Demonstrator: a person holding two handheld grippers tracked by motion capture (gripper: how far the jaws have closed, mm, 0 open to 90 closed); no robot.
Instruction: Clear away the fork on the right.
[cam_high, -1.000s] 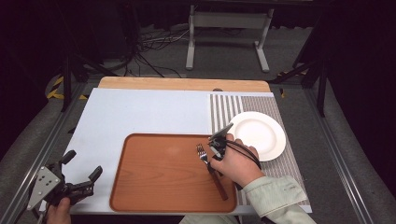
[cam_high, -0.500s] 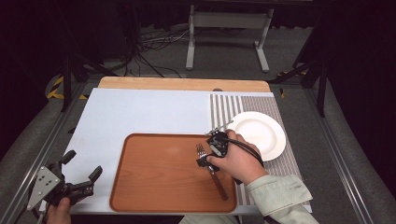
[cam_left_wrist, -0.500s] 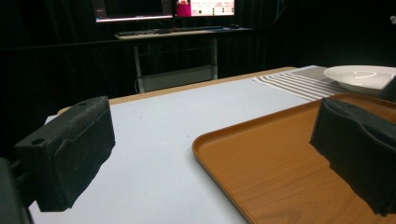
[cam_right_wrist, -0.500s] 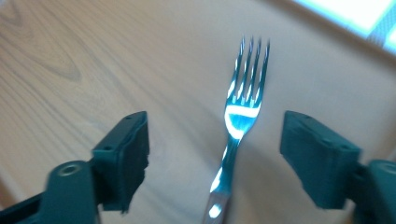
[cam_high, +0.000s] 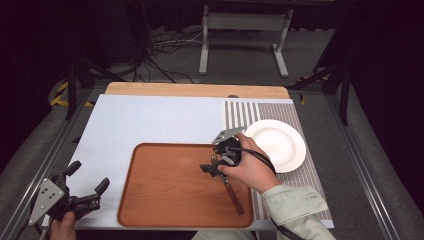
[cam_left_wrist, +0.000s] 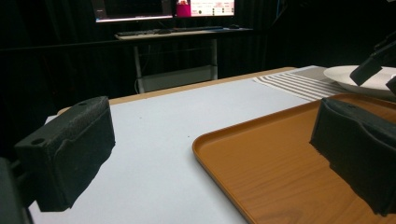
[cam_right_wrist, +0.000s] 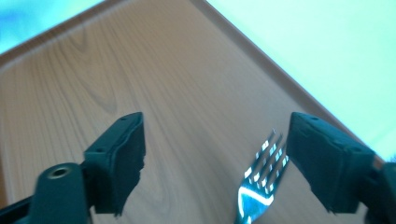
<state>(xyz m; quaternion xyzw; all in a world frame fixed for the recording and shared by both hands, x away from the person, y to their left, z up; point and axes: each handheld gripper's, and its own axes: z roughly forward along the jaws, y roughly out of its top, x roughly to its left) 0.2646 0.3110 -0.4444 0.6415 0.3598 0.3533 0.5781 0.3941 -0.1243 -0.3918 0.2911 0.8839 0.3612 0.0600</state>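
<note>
The left tool (cam_high: 82, 195) is sitting at the near left corner of the desk (cam_high: 150, 125), just beside the brown tray (cam_high: 165, 200), and its jaws are standing wide apart with nothing between them. The right tool (cam_high: 212, 167) is hanging low over the tray, and its jaws have just been opening, so the fork (cam_right_wrist: 259, 184) is lying loose on the tray between them, close to one jaw, with its wooden handle pointing back toward the person. Farther off to the right, a white plate (cam_high: 277, 145) is resting on a striped mat (cam_high: 240, 112).
</note>
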